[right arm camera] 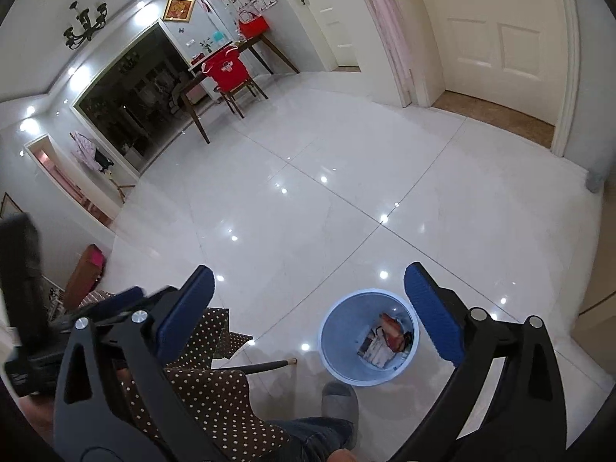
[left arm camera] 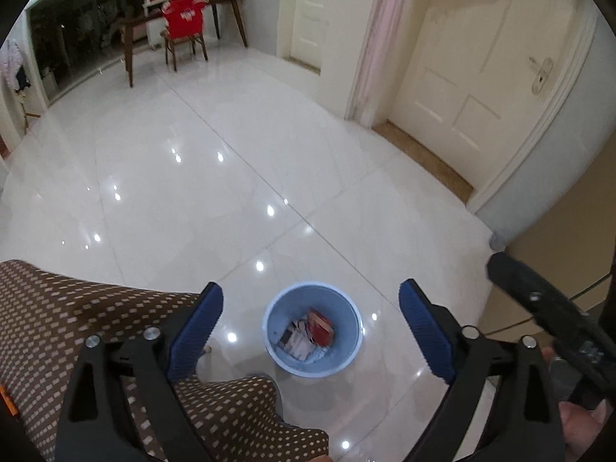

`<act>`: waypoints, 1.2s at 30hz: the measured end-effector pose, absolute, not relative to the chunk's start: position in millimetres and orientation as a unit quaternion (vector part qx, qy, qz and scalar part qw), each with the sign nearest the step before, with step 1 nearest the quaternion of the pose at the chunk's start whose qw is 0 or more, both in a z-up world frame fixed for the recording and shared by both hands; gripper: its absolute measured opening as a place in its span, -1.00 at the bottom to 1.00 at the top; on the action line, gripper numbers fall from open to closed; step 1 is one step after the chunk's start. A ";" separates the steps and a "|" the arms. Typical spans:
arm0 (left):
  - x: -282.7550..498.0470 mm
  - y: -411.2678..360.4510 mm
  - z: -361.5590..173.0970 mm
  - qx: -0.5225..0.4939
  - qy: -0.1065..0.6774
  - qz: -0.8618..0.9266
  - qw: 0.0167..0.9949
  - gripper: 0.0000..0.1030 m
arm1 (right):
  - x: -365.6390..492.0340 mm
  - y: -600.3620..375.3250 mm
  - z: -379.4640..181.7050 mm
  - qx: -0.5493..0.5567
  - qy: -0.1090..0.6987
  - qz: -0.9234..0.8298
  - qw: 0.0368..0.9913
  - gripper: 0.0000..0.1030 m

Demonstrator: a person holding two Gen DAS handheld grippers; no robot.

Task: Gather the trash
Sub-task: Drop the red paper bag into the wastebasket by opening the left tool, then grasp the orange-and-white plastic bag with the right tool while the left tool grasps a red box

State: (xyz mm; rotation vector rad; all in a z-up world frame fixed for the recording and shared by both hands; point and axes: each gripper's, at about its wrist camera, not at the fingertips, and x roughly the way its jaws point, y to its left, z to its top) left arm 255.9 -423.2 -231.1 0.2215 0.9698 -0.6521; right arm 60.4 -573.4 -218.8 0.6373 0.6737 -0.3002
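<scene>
A light blue waste bin (left arm camera: 312, 329) stands on the white tiled floor and holds several pieces of trash (left arm camera: 310, 333), among them a red packet and printed paper. My left gripper (left arm camera: 311, 310) hangs above it with its blue pads wide apart and nothing between them. In the right wrist view the same bin (right arm camera: 369, 337) sits low and right of centre with the trash (right arm camera: 387, 337) inside. My right gripper (right arm camera: 308, 298) is open and empty, its right pad over the bin's rim. The left gripper's body shows at that view's left edge.
A brown cloth with white dots (left arm camera: 77, 319) covers a surface at lower left. A person's grey slipper (right arm camera: 338, 404) and jeans leg stand beside the bin, with a dark stick (right arm camera: 261, 366) on the floor. Closed cream doors (left arm camera: 473, 88) stand right; a wooden table and red-covered chair (left arm camera: 184, 25) stand far back.
</scene>
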 end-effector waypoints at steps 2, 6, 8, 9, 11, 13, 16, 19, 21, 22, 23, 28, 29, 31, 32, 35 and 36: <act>247.5 -412.8 -217.8 0.100 0.444 -0.305 0.836 0.79 | 60.1 -566.0 -211.1 0.294 0.323 -0.146 0.887 0.88; 231.9 -394.0 -193.5 0.087 0.424 -0.305 0.848 0.80 | 55.5 -546.7 -193.5 0.274 0.320 -0.148 0.895 0.88; 222.6 -381.6 -180.9 0.079 0.412 -0.304 0.855 0.80 | 51.1 -535.1 -182.7 0.265 0.317 -0.148 0.899 0.88; 217.5 -377.0 -177.1 0.075 0.408 -0.304 0.858 0.81 | 49.7 -532.0 -179.6 0.261 0.315 -0.148 0.901 0.88; 209.5 -365.5 -167.6 0.069 0.399 -0.303 0.863 0.81 | 45.3 -521.1 -169.5 0.249 0.312 -0.147 0.905 0.88; 198.8 -349.2 -156.3 0.060 0.386 -0.301 0.870 0.82 | 40.0 -511.0 -162.7 0.243 0.310 -0.145 0.908 0.88; 185.6 -330.0 -144.4 0.052 0.373 -0.299 0.877 0.82 | 35.3 -494.5 -151.6 0.232 0.307 -0.139 0.913 0.88; 170.7 -304.9 -133.6 0.044 0.360 -0.294 0.884 0.82 | 32.7 -476.0 -141.0 0.221 0.304 -0.130 0.918 0.88; 162.7 -290.4 -128.0 0.042 0.352 -0.289 0.889 0.82 | 31.3 -462.4 -134.0 0.214 0.300 -0.124 0.921 0.88; 157.9 -280.8 -125.6 0.041 0.348 -0.286 0.892 0.82 | 31.4 -455.0 -130.4 0.212 0.298 -0.120 0.923 0.88; 154.2 -272.6 -122.7 0.039 0.343 -0.283 0.895 0.82 | 31.7 -446.7 -126.8 0.208 0.297 -0.114 0.925 0.88; 141.0 -232.9 -111.0 0.031 0.325 -0.266 0.907 0.83 | 37.5 -408.6 -112.9 0.185 0.292 -0.091 0.934 0.88; 141.1 -225.5 -108.6 0.029 0.323 -0.262 0.909 0.83 | 39.7 -400.8 -110.5 0.181 0.292 -0.084 0.935 0.88; 136.9 -209.1 -106.2 0.024 0.318 -0.253 0.913 0.83 | 42.6 -386.6 -107.5 0.175 0.294 -0.074 0.937 0.88; 134.4 -199.3 -105.2 0.019 0.315 -0.248 0.916 0.83 | 44.7 -379.4 -106.8 0.171 0.296 -0.068 0.938 0.88; 129.2 -178.4 -105.6 0.014 0.312 -0.232 0.921 0.83 | 49.7 -353.3 -107.3 0.158 0.303 -0.049 0.939 0.88; 127.1 -168.9 -106.5 0.011 0.311 -0.225 0.923 0.83 | 50.5 -339.6 -106.2 0.155 0.306 -0.043 0.939 0.88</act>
